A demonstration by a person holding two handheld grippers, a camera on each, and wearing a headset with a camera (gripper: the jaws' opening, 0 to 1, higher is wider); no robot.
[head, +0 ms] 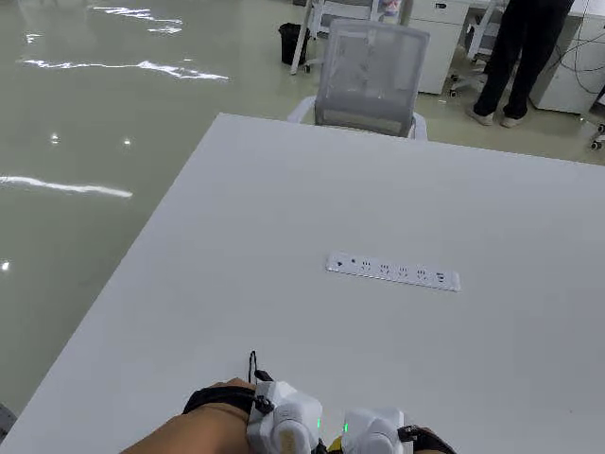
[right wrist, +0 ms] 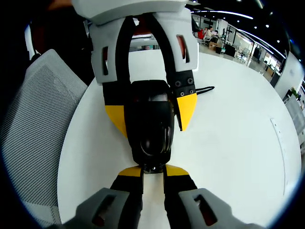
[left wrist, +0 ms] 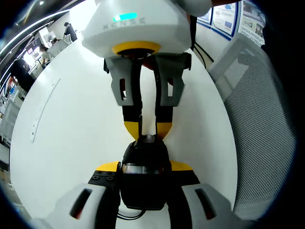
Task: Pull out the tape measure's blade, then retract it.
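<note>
**At the near edge of the white table [head: 284,218], tape measure [left wrist: 145,183] gripped from both ends**

From the head view, my left hand [head: 222,421] comes in from the lower left. The forearm is bare and a black strap wraps the wrist. Two white gripper casings sit side by side just beyond it, almost touching. A thin black cord [head: 252,364] lies on the table just ahead of them.

In the left gripper view, the left gripper [left wrist: 145,167] has its jaws closed on the black body of the tape measure, with a yellow pad against each side. The right gripper [left wrist: 148,130] reaches down from the top of that view with its jaws nearly together. They pinch the blade tip [left wrist: 147,139] where it leaves the case.

The right gripper view shows the same hold from the other end. Narrow yellow-tipped jaws meet on the tip, with the black case right beyond them. Almost no blade is drawn out.

For writing, the right gripper's white casing carries grey letters I read as XENSE, under a lit green bar. A white power strip [head: 392,272] lies flat mid-table, its markings too small for me to read.

Past the far edge stands a grey mesh chair [head: 369,66], and a person [head: 525,47] in dark clothes stands further back
</note>
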